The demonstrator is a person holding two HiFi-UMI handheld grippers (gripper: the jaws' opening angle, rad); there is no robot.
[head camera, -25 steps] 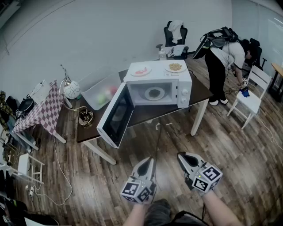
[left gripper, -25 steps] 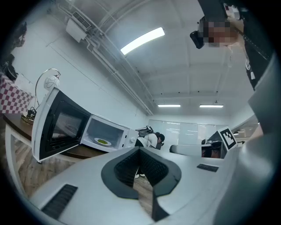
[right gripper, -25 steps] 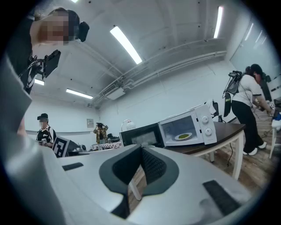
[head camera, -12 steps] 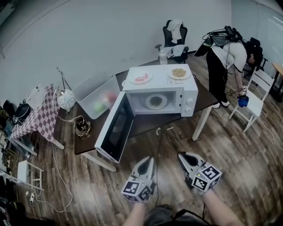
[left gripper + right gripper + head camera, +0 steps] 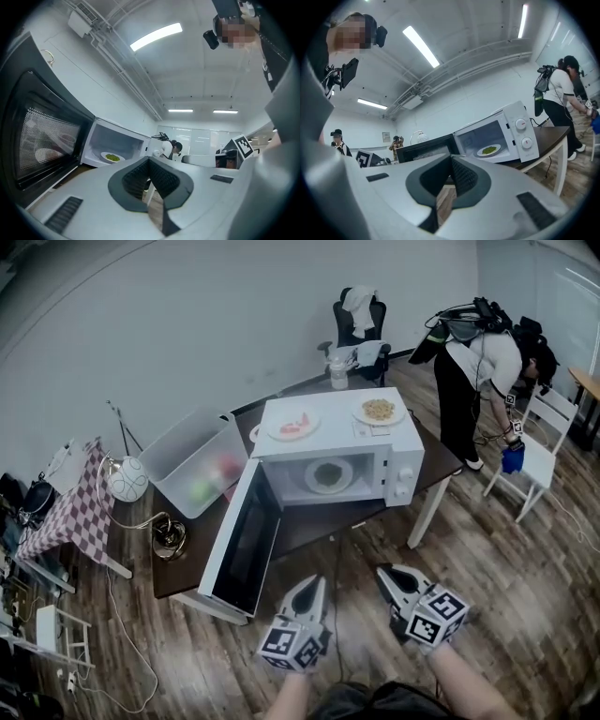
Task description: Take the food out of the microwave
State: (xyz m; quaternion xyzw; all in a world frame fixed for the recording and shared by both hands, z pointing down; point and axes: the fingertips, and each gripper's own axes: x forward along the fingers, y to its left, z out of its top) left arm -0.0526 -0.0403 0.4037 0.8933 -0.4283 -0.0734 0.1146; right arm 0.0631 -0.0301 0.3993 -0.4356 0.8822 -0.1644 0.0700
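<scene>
So far only the opening was done: on the dark brown wooden table (image 5: 314, 521) the white microwave oven (image 5: 342, 432) stood with its black-windowed door (image 5: 246, 540) swung fully out. The left gripper (image 5: 314, 585) and the right gripper (image 5: 386, 574) were held level, well short of the table, each with its jaws clenched on nothing. The white plate of green food (image 5: 328, 474) lay untouched on the oven floor, so reaching in, gripping it and lifting it out all seemed left to do. Only the head view showed two more plates on the oven's roof, one with pink food (image 5: 293, 425) and one with pale crumbly food (image 5: 379, 411). The low gripper views missed them, though the right gripper view gave the two control knobs (image 5: 523, 132) plainly.
</scene>
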